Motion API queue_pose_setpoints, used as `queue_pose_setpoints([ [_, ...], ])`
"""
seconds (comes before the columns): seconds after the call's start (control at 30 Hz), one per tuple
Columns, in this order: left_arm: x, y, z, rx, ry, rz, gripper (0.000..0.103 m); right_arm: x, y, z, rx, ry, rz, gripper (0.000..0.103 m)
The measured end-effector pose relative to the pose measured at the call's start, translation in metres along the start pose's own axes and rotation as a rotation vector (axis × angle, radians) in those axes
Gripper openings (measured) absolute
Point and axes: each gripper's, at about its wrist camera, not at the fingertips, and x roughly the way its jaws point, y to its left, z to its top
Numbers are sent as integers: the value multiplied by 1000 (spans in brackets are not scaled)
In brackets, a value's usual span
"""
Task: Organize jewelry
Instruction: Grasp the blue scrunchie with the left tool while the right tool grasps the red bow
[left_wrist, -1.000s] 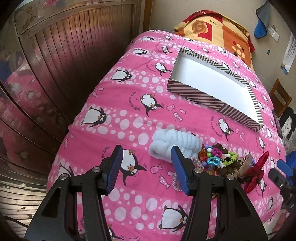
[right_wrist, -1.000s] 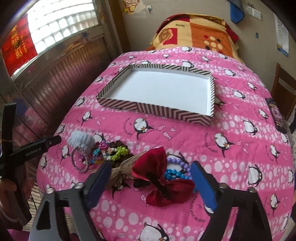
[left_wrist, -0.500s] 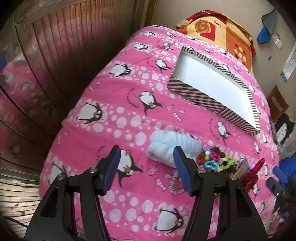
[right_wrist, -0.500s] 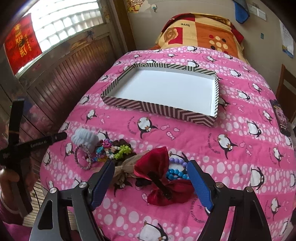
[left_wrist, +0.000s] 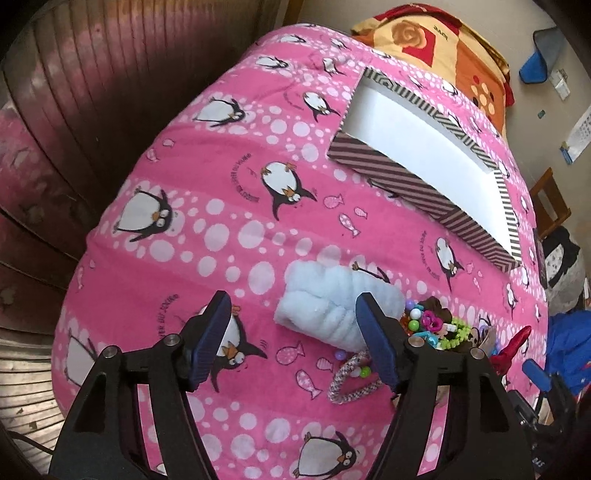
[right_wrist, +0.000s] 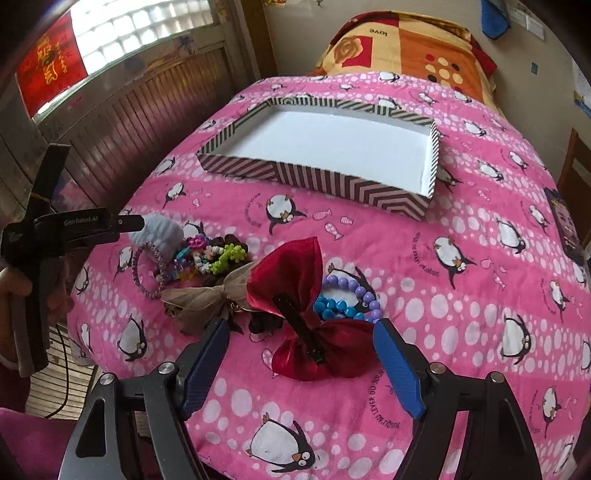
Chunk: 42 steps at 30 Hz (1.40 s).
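**Pink quilt, both jaws wide over the jewelry**

Pink penguin-print quilt fills your left wrist view. Your left hand-held gripper is opening, its jaws wide with nothing pressed between them. The pale blue scrunchie lies on the bed between the fingers, its right end hidden behind the right one. Just right of it sits the bead pile, with a braided band below. The striped box, white inside, lies well apart up the bed.

In your right wrist view, your right hand-held gripper is closing but stands wide, pads clear of everything. The red bow lies between the fingers, its black clip facing up. Touching it on the left is a tan bow; on the right, purple beads and blue beads peek out from under it. The box rests farther up the quilt. Your left hand-held gripper shows at the left edge, above the scrunchie.
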Motion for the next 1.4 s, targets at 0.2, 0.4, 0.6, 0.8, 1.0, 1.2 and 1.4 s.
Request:
queue_pose_setpoints([
  [0.2, 9, -3, 4, -8, 12, -14, 70, 20, 1, 2, -83, 33, -20, 75],
  [0.4, 16, -5, 8, -12, 15, -48, 58, 33, -1, 3, -121, 46, -6, 45],
  [0.6, 15, -13, 8, 46, 2, -39, 18, 36, -4, 0, -109, 53, 14, 16],
  [0.8, -14, -12, 16, 45, -53, -101, 15, 9, -13, 12, -64, -11, 27, 15],
  [1.0, -43, -26, 25, 87, -115, -124, 15, -16, -16, 27, -25, -89, 49, 15],
  [1.2, -57, -45, 36, 139, -149, -108, 15, -24, -13, 46, -9, -124, 48, 15],
  [1.4, -59, -65, 54, 188, -192, -78, 15, -24, -21, 70, 10, -156, 38, 15],
])
